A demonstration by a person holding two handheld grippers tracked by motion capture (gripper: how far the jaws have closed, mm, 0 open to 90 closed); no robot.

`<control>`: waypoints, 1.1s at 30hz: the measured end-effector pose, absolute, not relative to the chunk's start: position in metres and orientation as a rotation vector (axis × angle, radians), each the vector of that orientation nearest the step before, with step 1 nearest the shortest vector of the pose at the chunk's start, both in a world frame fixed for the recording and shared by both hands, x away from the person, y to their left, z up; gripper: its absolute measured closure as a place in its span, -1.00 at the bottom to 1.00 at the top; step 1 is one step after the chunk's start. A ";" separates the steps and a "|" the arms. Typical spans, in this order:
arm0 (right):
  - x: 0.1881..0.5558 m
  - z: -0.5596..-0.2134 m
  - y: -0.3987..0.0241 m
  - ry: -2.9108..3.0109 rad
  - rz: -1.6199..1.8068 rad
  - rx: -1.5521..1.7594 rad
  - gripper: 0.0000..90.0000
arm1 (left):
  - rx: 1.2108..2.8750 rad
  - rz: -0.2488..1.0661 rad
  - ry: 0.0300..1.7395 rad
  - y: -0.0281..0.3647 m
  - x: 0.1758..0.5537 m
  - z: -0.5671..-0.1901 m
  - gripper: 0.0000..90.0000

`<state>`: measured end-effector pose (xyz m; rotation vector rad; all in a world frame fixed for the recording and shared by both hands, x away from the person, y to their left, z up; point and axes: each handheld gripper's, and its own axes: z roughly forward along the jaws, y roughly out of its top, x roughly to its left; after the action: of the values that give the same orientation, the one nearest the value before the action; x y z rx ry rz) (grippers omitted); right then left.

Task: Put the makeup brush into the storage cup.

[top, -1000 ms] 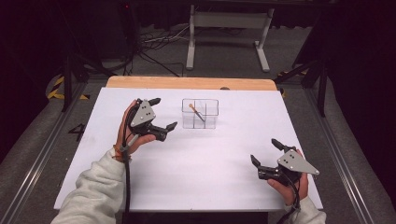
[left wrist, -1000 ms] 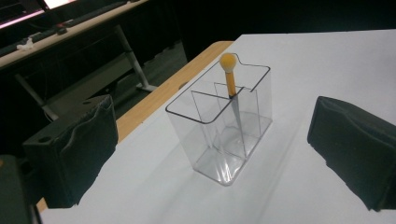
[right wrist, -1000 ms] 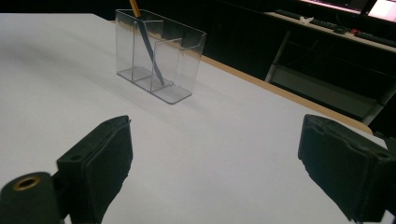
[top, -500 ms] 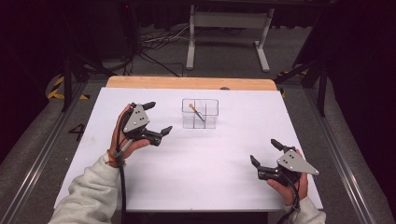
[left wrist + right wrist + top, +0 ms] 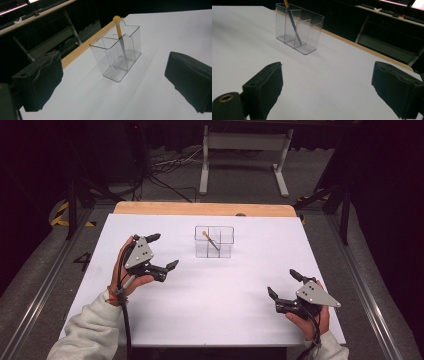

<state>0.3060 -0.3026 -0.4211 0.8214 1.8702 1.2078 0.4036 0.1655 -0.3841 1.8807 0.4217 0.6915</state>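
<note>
- The left gripper (image 5: 159, 252) sits at the left of the table, its jaws spread wide with nothing between them; it hangs near the clear holder but well short of touching it
- The right gripper (image 5: 282, 286) is low at the near right of the table, jaws likewise released and holding nothing, well apart from the holder
- The clear holder (image 5: 214, 241) stands upright toward the far middle of the white table (image 5: 215, 305), split into compartments
- A brush (image 5: 211, 240) with a yellow tip and orange handle leans inside the holder, tip up, its dark end resting at the bottom
- Judged from how things lie, the job looks done or nearly so: the brush is in the holder, both hands are free, and nothing else lies on the table to be put away; what is left seems no more than moving the hands clear
- The left gripper view shows the brush (image 5: 119, 33) most fully, with its fluffy yellow tip above the rim and its blade-like lower end behind a divider of the holder (image 5: 117, 72)
- The right gripper view cuts off the top of the brush (image 5: 293, 23) but shows the holder (image 5: 298, 30) from the other side, with two front pockets that look empty
- The high view alone gives the layout of both hands against the holder
</note>
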 end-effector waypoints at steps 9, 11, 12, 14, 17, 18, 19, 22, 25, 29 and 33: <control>0.306 -0.421 -0.302 1.872 1.206 0.818 -0.77 | 1.862 0.683 0.447 0.177 0.395 -0.390 -0.93; 0.306 -0.421 -0.302 1.871 1.206 0.818 -0.77 | 1.870 0.695 0.442 0.179 0.393 -0.391 -0.93; 0.306 -0.422 -0.302 1.871 1.205 0.818 -0.77 | 1.863 0.691 0.452 0.180 0.391 -0.393 -0.93; 0.306 -0.422 -0.302 1.873 1.204 0.818 -0.77 | 1.871 0.679 0.459 0.183 0.390 -0.394 -0.94; 0.306 -0.422 -0.302 1.873 1.204 0.820 -0.77 | 1.861 0.709 0.467 0.189 0.385 -0.396 -0.91; 0.306 -0.421 -0.302 1.874 1.205 0.820 -0.76 | 1.868 0.707 0.468 0.191 0.384 -0.396 -0.92; 0.305 -0.421 -0.302 1.874 1.205 0.819 -0.77 | 1.876 0.712 0.462 0.193 0.383 -0.397 -0.92; 0.305 -0.422 -0.302 1.873 1.203 0.819 -0.77 | 1.879 0.712 0.470 0.197 0.379 -0.400 -0.92; 0.305 -0.422 -0.302 1.873 1.202 0.818 -0.77 | 1.880 0.709 0.475 0.202 0.374 -0.402 -0.92; 0.305 -0.421 -0.302 1.871 1.203 0.823 -0.77 | 1.875 0.714 0.491 0.208 0.367 -0.408 -0.92; 0.305 -0.422 -0.302 1.867 1.205 0.826 -0.77 | 1.870 0.718 0.493 0.213 0.361 -0.413 -0.92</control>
<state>0.3051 -0.3021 -0.4216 0.8261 1.8672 1.2045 0.3613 0.2132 -0.4131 1.8705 0.4928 0.7178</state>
